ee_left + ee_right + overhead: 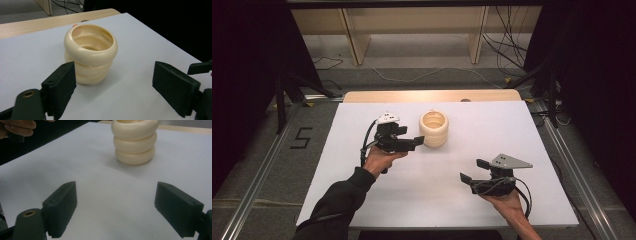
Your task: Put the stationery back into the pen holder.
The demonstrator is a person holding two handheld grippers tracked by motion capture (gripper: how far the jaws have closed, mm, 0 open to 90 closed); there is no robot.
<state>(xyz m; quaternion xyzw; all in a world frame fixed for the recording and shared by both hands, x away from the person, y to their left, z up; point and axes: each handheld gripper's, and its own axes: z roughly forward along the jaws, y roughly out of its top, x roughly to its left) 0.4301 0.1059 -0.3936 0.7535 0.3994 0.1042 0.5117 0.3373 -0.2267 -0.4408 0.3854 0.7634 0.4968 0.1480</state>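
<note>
Cup (433, 128) of cream colour, with ribbed wall like three stacked rings, stands upright on the white worktop (437, 200), a little toward 12 o'clock from its middle in the high view. The left hand-held gripper (416, 141) is just beside the cup at its 9 o'clock side, jaws spread and not touching it. The right hand-held gripper (472, 171) waits well apart, at about 4 o'clock from the cup, also wide and empty.

In the left gripper view, the cup (90, 52) stands ahead, more toward the left jaw than the middle of the gap. I judge the approach is in hand: better to shift the gripper so the cup comes central, then go forward level and close slowly on a groove.

In the right gripper view, the cup (135, 141) is far ahead at 12 o'clock, nothing between the jaws.
</note>
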